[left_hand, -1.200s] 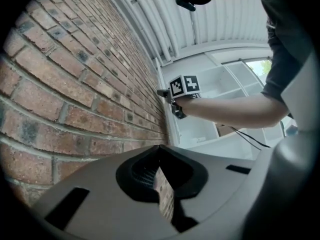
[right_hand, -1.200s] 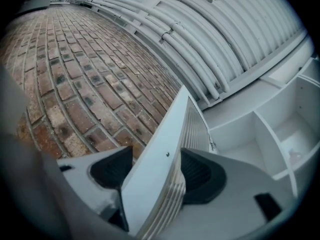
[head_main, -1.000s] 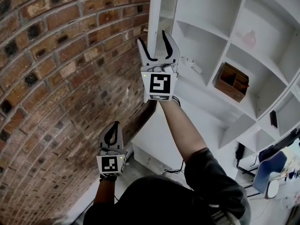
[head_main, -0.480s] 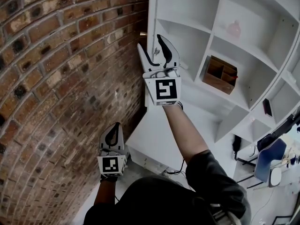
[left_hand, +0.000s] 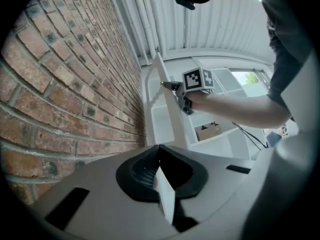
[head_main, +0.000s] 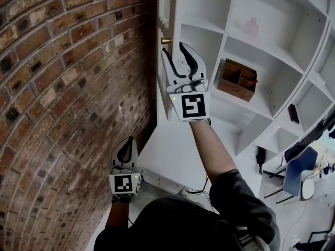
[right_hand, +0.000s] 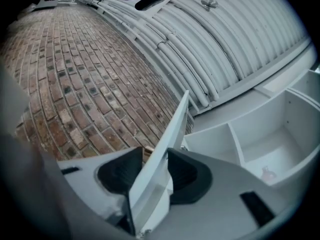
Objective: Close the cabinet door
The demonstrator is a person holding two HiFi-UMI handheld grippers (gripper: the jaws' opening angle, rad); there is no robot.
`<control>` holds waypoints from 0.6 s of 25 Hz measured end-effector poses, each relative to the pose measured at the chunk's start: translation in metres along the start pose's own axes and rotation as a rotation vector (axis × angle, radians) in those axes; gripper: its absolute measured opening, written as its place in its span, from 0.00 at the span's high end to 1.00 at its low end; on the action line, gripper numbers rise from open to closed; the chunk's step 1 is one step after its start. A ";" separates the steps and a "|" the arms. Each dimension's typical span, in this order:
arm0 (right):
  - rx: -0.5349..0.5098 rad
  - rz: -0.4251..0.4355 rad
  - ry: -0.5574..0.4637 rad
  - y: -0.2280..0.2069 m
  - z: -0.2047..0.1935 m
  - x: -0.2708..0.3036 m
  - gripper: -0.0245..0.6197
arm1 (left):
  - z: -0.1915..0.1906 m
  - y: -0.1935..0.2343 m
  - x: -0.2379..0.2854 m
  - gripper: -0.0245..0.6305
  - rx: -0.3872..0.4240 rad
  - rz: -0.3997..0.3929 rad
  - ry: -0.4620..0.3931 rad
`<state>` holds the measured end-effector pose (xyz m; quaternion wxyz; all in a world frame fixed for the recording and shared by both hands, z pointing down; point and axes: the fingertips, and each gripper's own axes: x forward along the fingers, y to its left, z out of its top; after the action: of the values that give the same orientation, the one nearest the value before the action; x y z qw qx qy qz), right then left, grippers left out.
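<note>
**Right tongs on the door edge**

The right gripper (head_main: 174, 47) reaches up to the white cabinet door (head_main: 164, 7), which stands swung out edge-on against the brick wall (head_main: 68, 88). Its jaws have just been closing and now clench the door's edge just below a small brass knob (head_main: 165, 40). The left gripper (head_main: 127, 140) hangs low beside the wall, jaws together and empty. Beside the door lie the open white shelves (head_main: 230, 14) (one holds a wooden box (head_main: 238, 80)).
</note>
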<state>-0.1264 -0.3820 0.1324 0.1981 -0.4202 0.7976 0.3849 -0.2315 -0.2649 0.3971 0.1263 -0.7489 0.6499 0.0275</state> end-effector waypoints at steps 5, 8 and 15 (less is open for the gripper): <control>-0.037 -0.023 0.014 -0.024 -0.007 -0.010 0.71 | 0.001 -0.014 0.013 0.96 -0.005 -0.030 -0.004; -0.045 -0.039 0.029 -0.041 -0.014 -0.016 0.71 | -0.001 -0.022 0.020 0.96 -0.010 -0.048 -0.006; -0.059 -0.062 0.071 -0.078 -0.033 -0.025 0.72 | -0.001 -0.045 0.037 0.96 -0.016 -0.087 -0.017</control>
<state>-0.0483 -0.4220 0.1342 0.1692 -0.4637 0.7790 0.3867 -0.1817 -0.2949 0.3972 0.1267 -0.7771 0.6155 0.0335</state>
